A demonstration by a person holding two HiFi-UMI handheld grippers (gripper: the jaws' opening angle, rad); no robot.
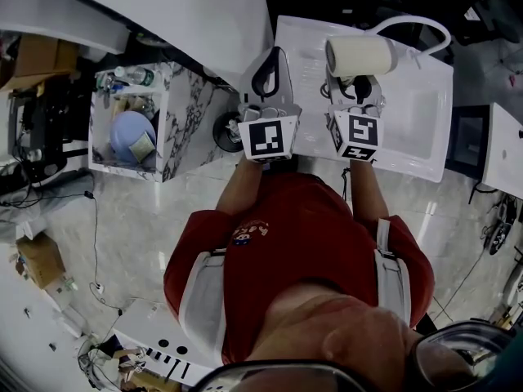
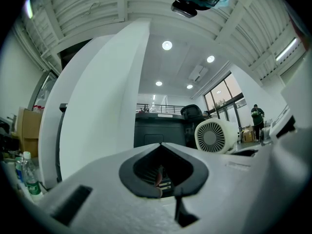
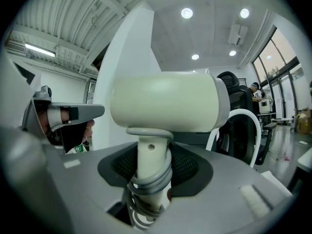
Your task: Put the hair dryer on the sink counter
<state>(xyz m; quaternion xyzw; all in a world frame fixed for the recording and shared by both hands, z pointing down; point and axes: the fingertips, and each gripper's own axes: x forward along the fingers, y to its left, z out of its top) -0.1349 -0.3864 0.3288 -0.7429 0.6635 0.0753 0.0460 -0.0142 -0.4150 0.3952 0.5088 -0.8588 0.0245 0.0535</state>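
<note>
A cream hair dryer [image 1: 359, 55] stands upright with its handle [image 3: 148, 169] between the jaws of my right gripper [image 1: 356, 86], which is shut on it. A grey cord is wound round the handle. The dryer's barrel [image 3: 165, 104] lies across above the jaws, over the white sink counter [image 1: 413, 129]. My left gripper [image 1: 275, 57] hovers just to the left, level with the right one; its jaws meet at the tips with nothing between them. In the left gripper view the dryer's vented rear end [image 2: 213, 135] shows to the right of my left gripper [image 2: 161, 147].
A white arched faucet [image 1: 421, 28] rises at the sink's far side, also in the right gripper view [image 3: 249, 130]. A marbled open cabinet [image 1: 186, 109] holding a blue bowl [image 1: 131, 133] and bottles [image 1: 131, 75] stands at the left. A white curved wall [image 1: 204, 15] lies ahead.
</note>
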